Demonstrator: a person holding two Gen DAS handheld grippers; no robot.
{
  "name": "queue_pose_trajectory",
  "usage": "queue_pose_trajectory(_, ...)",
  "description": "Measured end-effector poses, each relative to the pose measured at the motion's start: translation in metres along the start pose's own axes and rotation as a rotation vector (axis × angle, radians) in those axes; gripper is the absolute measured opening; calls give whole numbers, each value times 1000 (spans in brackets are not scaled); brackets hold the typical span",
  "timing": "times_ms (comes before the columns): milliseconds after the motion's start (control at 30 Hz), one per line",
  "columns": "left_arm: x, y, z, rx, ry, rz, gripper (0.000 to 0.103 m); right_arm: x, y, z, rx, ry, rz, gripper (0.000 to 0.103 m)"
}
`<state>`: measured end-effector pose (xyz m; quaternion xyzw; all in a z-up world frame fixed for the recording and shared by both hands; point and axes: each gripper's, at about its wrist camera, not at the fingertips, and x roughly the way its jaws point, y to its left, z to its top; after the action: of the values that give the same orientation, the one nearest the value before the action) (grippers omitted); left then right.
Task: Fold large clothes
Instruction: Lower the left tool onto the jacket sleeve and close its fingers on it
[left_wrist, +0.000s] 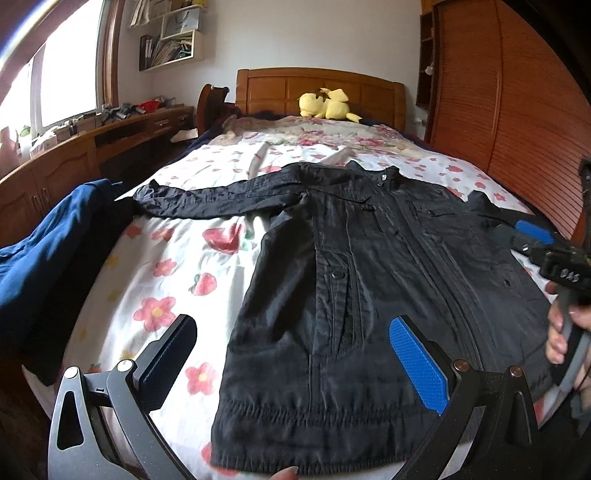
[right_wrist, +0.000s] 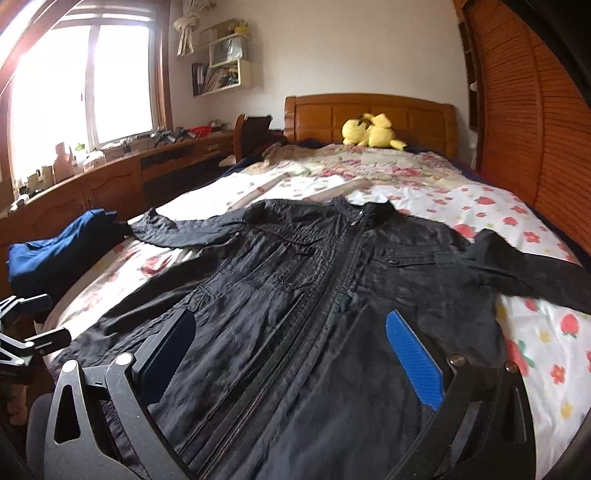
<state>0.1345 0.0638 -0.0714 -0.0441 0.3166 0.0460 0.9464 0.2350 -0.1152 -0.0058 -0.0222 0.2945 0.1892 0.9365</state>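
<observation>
Black zip-front jacket (left_wrist: 354, 266) laid flat, front up and zipped, on the floral bed (left_wrist: 166, 258); sleeves spread outward, collar toward the headboard.

Daylight from blown-out window (right_wrist: 81, 81) at left; fisheye bends edges, slight blur on fabric

Both wrist views look low from the bed's (left_wrist: 177, 266) foot toward the headboard (left_wrist: 321, 92), sharing the spread jacket (left_wrist: 369, 277).
</observation>
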Motion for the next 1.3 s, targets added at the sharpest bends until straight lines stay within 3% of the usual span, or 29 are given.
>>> queue_pose_trajectory(233, 30, 5, 23, 24, -7, 51, 103, 53, 4, 12, -73, 26, 32, 103)
queue_pose_trajectory(367, 53, 14, 37, 24, 13, 63, 103, 84, 3, 3, -128, 56, 36, 103)
queue_pose_trajectory(500, 82, 27, 54, 6, 41, 60, 103, 110, -9, -11, -82, 137, 96, 103)
queue_pose_trajectory(833, 159, 77, 105, -89, 66, 77, 103, 102, -2, -12, -101, 94, 88, 103)
queue_pose_trajectory(1200, 241, 115, 124, -235, 162, 44, 103, 105, -5, -13, -91, 101, 97, 103)
queue_pose_trajectory(1300, 262, 128, 128, -276, 166, 61, 98, 106, -5, -13, -89, 103, 101, 103)
